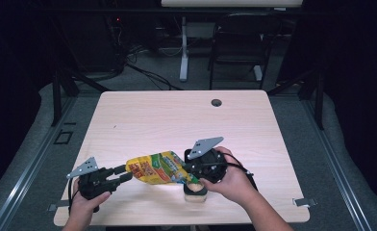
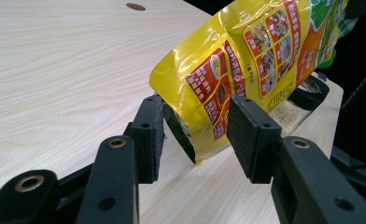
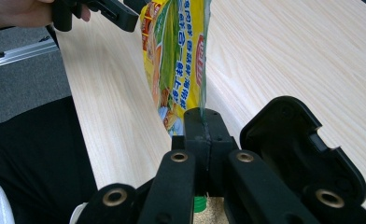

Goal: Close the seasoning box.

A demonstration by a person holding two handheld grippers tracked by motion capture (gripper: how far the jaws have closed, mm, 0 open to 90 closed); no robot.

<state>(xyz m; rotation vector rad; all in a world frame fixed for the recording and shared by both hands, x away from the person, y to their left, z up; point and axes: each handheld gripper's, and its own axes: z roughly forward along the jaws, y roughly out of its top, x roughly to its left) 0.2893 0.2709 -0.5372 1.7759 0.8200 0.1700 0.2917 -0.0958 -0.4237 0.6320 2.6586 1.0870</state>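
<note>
Spillage looks the main risk here. The right gripper is clamped on the edge of the yellow pouch, holding it tilted over a container of pale granules near the table's near edge, right of centre. The left gripper straddles the pouch's bottom corner with its jaws apart; whether its pads touch the foil I cannot tell. If the left lets the bottom sag, or lifts it too fast, the contents could surge and miss the container. The right's thin pinch could also slip, dropping the pouch.
</note>
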